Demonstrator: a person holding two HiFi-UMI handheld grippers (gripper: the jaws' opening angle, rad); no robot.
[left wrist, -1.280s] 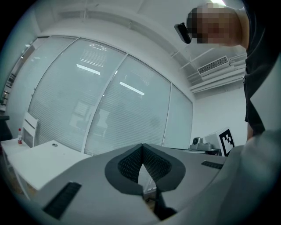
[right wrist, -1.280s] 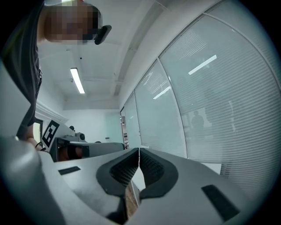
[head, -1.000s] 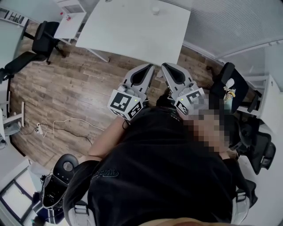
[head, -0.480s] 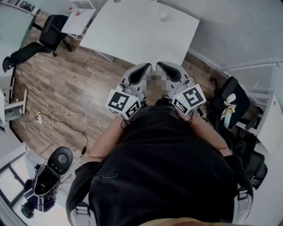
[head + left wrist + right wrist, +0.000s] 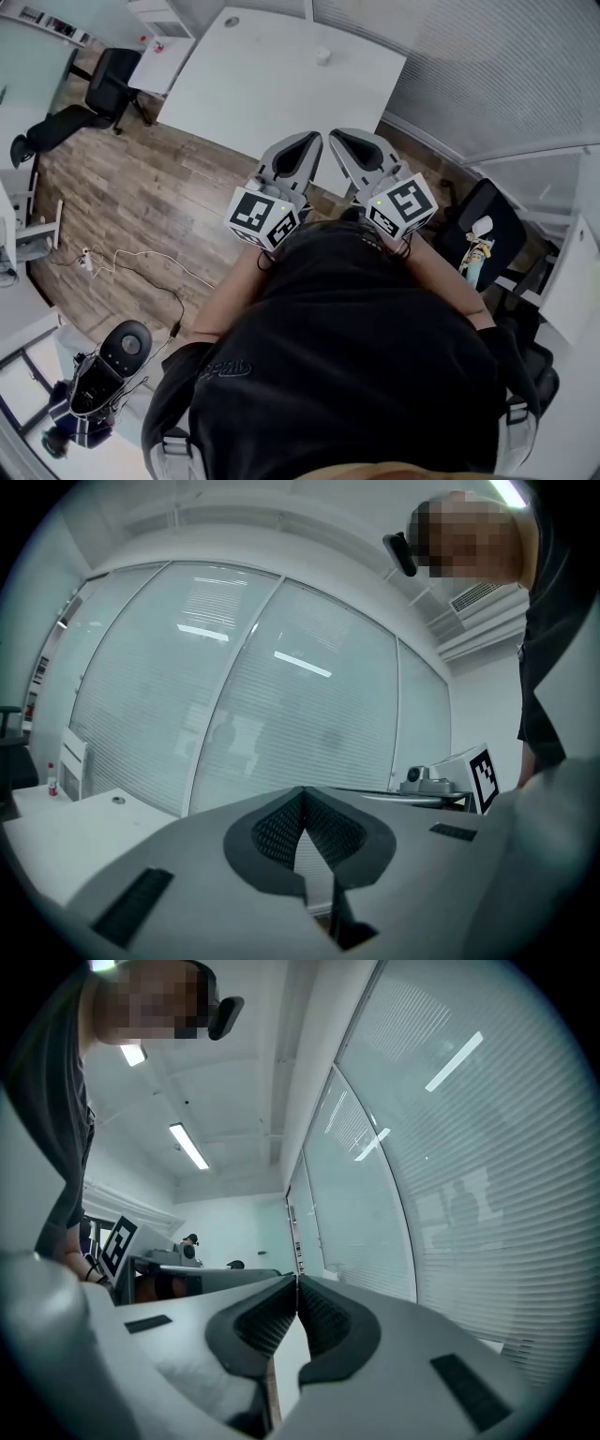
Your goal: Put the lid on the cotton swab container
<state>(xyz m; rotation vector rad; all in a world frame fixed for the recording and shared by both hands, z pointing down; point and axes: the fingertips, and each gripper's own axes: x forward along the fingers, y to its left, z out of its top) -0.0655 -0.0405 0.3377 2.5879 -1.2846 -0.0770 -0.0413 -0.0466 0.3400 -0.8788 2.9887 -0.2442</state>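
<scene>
on my head view the left gripper (image 5: 312, 141) and the right gripper (image 5: 337, 137) sit side by side in front of the person's black shirt (image 5: 356, 356). both point level toward the white table (image 5: 262, 94). their tips lean toward each other, near but apart. in the left gripper view my left jaws are pressed together, with nothing between the ribbed pads (image 5: 277, 832). the right gripper view shows the same on that side: jaws closed and empty. neither gripper holds a thing.

the task's things are well away from both grippers. a small white pot (image 5: 322, 54) stands on the far part of the table, toward the glass wall (image 5: 487, 66). it is too small for me to tell whether it is the cotton swab container. a small round disc (image 5: 232, 21) lies near the table's far left corner, well apart from the pot. it also shows low on the left in the left gripper view. i cannot tell if it is the lid.

the wooden floor (image 5: 122, 206) shows left of the person, with a white cable (image 5: 141, 267) lying on it. a black chair (image 5: 108, 80) stands left of the table.
</scene>
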